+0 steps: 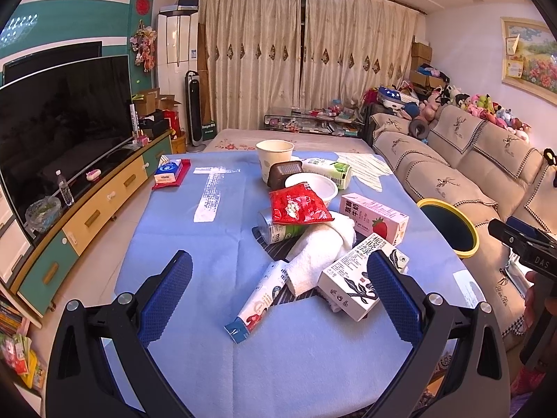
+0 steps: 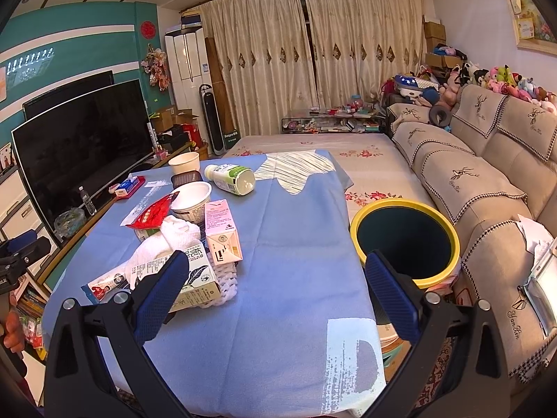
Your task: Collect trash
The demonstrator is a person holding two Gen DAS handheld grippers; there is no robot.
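Observation:
Trash lies in a pile on the blue cloth (image 1: 216,244): a red snack bag (image 1: 297,206), a pink strawberry milk carton (image 1: 374,216), a white tea carton (image 1: 358,280), a white wrapper (image 1: 259,301), a can (image 1: 276,231), a white towel (image 1: 322,249), a white bowl (image 1: 315,185), a paper cup (image 1: 274,156) and a bottle (image 2: 229,178). The yellow-rimmed bin (image 2: 405,238) stands right of the table. My left gripper (image 1: 278,296) is open above the wrapper. My right gripper (image 2: 275,291) is open and empty over bare cloth beside the tea carton (image 2: 189,275).
A TV (image 1: 62,115) on a low cabinet runs along the left. A beige sofa (image 1: 452,181) lies right, behind the bin (image 1: 449,226). A tissue pack (image 1: 169,171) sits at the table's far left. A brown box (image 1: 283,173) stands by the cup.

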